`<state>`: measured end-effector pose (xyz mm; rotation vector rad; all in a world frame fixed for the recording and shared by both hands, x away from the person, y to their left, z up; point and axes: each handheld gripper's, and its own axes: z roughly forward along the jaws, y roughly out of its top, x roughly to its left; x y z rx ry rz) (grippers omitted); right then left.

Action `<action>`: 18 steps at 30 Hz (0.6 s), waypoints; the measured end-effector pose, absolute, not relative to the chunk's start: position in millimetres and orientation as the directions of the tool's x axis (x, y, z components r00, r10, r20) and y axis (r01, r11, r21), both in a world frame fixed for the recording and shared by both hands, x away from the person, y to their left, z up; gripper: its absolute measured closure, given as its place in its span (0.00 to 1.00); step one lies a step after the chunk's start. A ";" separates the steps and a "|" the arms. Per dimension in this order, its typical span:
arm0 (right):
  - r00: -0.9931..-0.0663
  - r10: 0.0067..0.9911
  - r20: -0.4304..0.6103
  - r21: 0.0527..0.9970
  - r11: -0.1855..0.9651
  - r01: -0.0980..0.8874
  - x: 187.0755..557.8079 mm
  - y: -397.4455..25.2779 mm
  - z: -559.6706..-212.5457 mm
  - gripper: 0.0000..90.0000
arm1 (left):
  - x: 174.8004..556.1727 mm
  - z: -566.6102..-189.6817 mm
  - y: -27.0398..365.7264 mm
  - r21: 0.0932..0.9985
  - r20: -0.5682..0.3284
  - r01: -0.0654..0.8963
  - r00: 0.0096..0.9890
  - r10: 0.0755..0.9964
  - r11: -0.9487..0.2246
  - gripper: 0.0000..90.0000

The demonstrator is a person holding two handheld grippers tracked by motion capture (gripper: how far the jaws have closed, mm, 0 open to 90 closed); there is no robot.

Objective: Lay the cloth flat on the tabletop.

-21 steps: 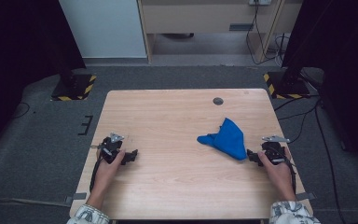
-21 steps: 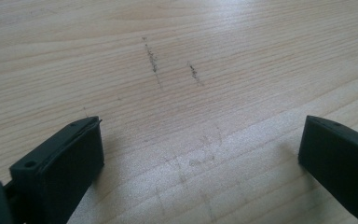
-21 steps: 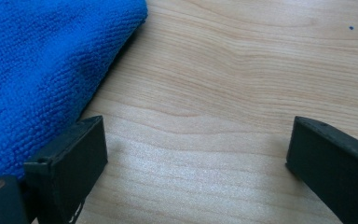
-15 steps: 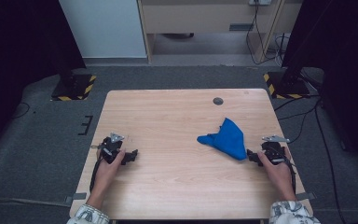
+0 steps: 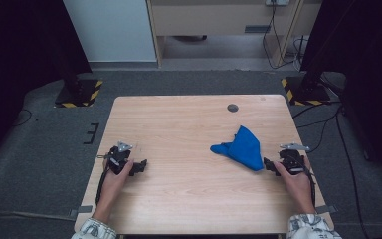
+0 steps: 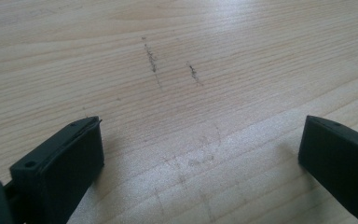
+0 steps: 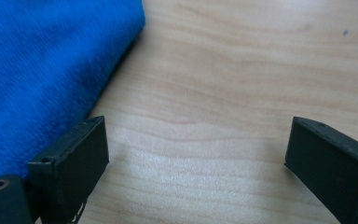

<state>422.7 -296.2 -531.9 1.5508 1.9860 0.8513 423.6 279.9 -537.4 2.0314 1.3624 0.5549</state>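
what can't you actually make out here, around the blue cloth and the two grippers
- Blue cloth: the right gripper view cuts it off at the left and top edges; how it is folded is unclear from the high view.
- Right gripper, left gripper: too small in the high view to read their jaws.
- Dark round spot on the table: too small to identify.

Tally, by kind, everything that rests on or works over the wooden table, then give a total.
Blue cloth: 1
Hand-held grippers: 2, the left gripper and the right gripper, both with jaws wide apart
Dark round disc near the table's far edge: 1
Total: 4
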 end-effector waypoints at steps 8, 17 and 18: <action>-0.271 0.963 0.017 0.790 0.153 0.593 415.5 -289.0 -510.2 0.13 | 423.6 -537.4 280.0 0.696 0.002 0.664 0.379 0.926 -0.273 0.00; -0.372 0.928 0.001 0.812 0.216 0.543 412.2 -266.4 -500.7 0.22 | 423.6 -537.4 279.9 0.696 0.002 0.664 0.379 0.926 -0.273 0.00; -0.377 0.926 0.004 0.812 0.217 0.541 412.4 -265.0 -500.3 0.23 | 423.6 -537.4 279.9 0.696 0.002 0.663 0.379 0.925 -0.273 0.00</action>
